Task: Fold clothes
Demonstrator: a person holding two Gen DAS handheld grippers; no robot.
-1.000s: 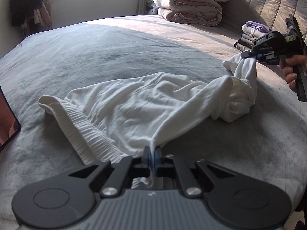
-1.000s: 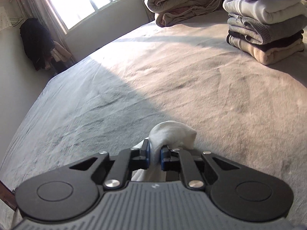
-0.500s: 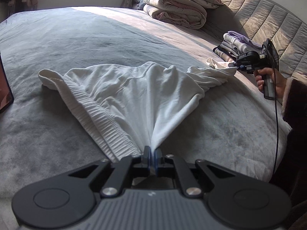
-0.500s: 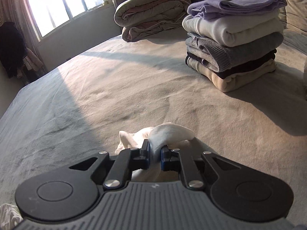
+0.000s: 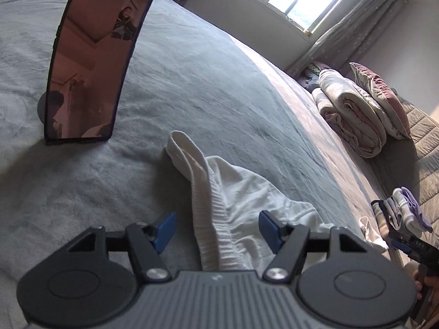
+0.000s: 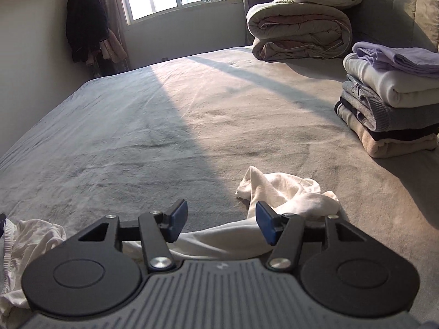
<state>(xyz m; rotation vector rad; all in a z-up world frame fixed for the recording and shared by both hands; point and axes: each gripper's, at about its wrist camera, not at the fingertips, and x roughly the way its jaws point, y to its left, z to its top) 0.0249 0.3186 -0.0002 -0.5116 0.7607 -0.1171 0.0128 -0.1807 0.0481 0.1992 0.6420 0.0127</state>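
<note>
On the grey plush bed (image 6: 170, 115), both claws gape empty: left claw (image 5: 216, 229) straddles the white cotton shorts' (image 5: 247, 192) ribbed waistband (image 5: 204, 192), right claw (image 6: 221, 222) over a leg. Best to regrip opposite corners and smooth the cloth flat before folding.

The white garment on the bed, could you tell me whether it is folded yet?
Not folded. The white garment lies crumpled on the bed, its end bunched in loose wrinkles.
</note>
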